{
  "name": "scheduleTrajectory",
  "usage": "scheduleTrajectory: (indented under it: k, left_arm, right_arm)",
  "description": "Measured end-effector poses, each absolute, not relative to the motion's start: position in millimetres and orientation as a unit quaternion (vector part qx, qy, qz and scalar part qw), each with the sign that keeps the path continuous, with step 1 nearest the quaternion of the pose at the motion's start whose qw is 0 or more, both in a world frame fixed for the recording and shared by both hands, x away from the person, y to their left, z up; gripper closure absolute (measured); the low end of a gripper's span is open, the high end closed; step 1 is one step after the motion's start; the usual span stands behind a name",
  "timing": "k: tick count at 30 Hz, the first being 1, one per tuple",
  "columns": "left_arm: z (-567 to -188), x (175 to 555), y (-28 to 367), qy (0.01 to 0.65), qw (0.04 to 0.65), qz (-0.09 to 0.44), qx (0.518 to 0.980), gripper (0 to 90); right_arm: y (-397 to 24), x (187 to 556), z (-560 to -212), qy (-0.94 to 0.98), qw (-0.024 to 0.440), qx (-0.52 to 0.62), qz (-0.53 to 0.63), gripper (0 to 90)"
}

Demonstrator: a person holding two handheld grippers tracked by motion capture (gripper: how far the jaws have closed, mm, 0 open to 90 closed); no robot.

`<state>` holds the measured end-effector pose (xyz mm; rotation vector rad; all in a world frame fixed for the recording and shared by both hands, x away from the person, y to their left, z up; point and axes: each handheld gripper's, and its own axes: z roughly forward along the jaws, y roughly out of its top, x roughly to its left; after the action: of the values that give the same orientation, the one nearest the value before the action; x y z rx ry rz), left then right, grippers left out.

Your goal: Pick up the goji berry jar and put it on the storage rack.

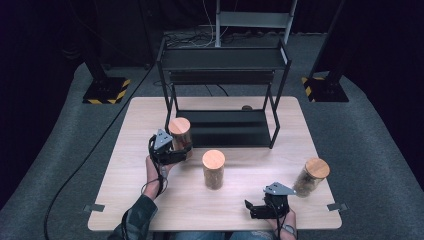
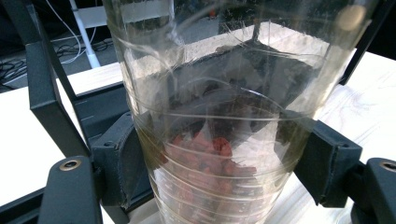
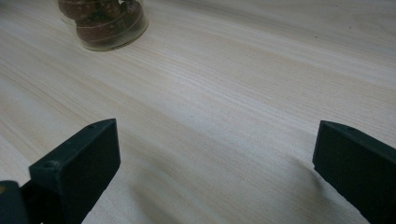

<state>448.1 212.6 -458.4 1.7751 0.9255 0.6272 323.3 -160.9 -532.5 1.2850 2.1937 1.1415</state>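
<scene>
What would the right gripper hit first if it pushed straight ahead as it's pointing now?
Probably nothing soon: the open right gripper faces bare table. The only thing ahead is a jar, off toward its left jaw's side, so likely missed; depth is unclear.

1. Left gripper (image 1: 172, 152): black body, grey three-cornered plate on top w/ small dark holes; black cable loops off the rear.
2. Left gripper view: jaws matt black, blocky pads (image 2: 119, 161), brass-coloured screw heads in the arms.
3. Right gripper (image 1: 257, 210): black, same grey plate, black cable.
4. Right gripper view: black squared pads (image 3: 88, 151), small screw holes on top face.
5. Person: dark greenish sleeve on left arm, wristband on right wrist, jeans at btm edge.
</scene>
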Motion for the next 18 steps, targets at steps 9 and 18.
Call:
scheduleTrajectory:
  k: [9,18]
  left_arm:
    - [-458.8,451.7,208.7,0.382,0.499,0.257,0.734,24.6]
    - [-458.3,455.5,205.3,0.382,0.498,0.258,0.735,24.7]
  right_arm:
    - [-160.9,323.3,-532.5,0.775,0.176,0.453,0.404,0.1]
    - [-160.8,323.2,-532.6,0.775,0.176,0.452,0.404,0.0]
